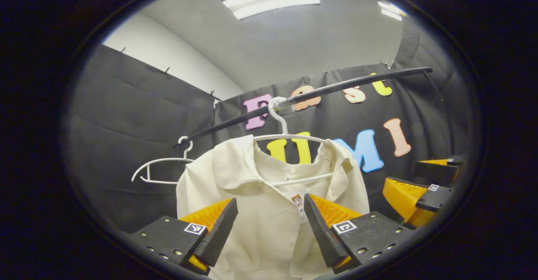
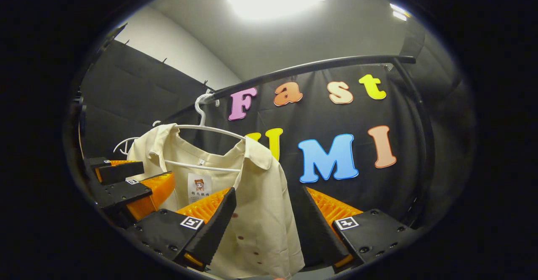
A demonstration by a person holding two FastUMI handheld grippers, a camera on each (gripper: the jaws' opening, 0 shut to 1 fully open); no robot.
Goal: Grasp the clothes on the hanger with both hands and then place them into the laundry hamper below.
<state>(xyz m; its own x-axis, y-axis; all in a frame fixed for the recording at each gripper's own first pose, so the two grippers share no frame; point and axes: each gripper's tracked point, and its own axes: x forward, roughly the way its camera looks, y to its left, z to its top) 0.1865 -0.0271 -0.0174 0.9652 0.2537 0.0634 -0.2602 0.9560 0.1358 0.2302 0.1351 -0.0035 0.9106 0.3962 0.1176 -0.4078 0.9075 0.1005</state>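
Note:
A cream collared shirt (image 1: 269,212) hangs on a white hanger (image 1: 281,135) hooked over a black rail (image 1: 336,87). My left gripper (image 1: 269,221) is open, its fingers spread in front of the shirt's chest, just short of the cloth. In the right gripper view the same shirt (image 2: 256,200) hangs left of centre on its hanger (image 2: 201,126). My right gripper (image 2: 267,212) is open too, with the shirt's right front edge and sleeve between its fingers but not pressed. The right gripper (image 1: 424,187) also shows at the right edge of the left gripper view, and the left gripper (image 2: 126,183) at the left edge of the right one.
An empty white hanger (image 1: 162,168) hangs on the rail to the shirt's left. The rail (image 2: 319,66) bends down into a black upright post (image 2: 422,145) on the right. Black cloth walls close the booth behind and to the left.

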